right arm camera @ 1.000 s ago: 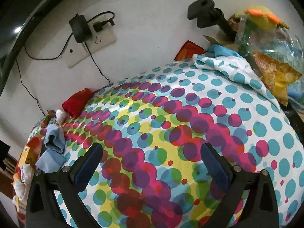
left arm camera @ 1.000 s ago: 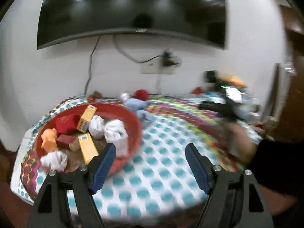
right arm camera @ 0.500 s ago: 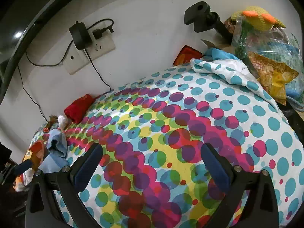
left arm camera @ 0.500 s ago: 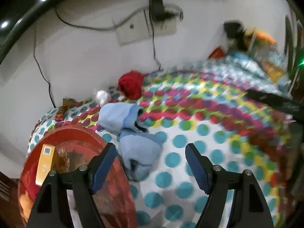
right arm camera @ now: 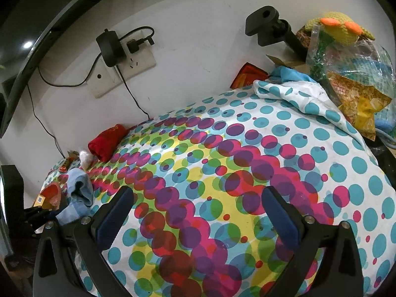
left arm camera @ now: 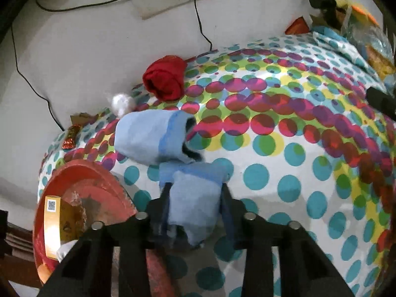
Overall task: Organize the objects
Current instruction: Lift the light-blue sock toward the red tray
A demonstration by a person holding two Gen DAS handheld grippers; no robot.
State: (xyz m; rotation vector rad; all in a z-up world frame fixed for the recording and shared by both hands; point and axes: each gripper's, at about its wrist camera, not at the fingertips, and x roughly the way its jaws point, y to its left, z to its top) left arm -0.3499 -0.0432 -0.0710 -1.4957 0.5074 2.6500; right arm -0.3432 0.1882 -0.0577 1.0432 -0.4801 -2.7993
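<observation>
The left tongs are clamped on a light blue sock, their two fingers pressing it from either side near the front-left of the surface, which is covered in a polka-dot cloth. A second blue sock lies just behind the gripped one, touching it, its open cuff facing right. Behind that, near the wall, sits a rolled red sock, with a small white ball beside it to the left and a red wrapped candy further left at the cloth's edge. A red bowl sits just left of the left tongs, holding a yellow box and something white that is mostly hidden.

The right tongs are spread wide with nothing between them, hovering over the middle of the cloth, well apart from the socks. In the right wrist view the blue socks appear at far left, with the left tongs' tips at the nearer one. A pile of bags topped by a yellow knitted toy sits at the surface's far-right corner.
</observation>
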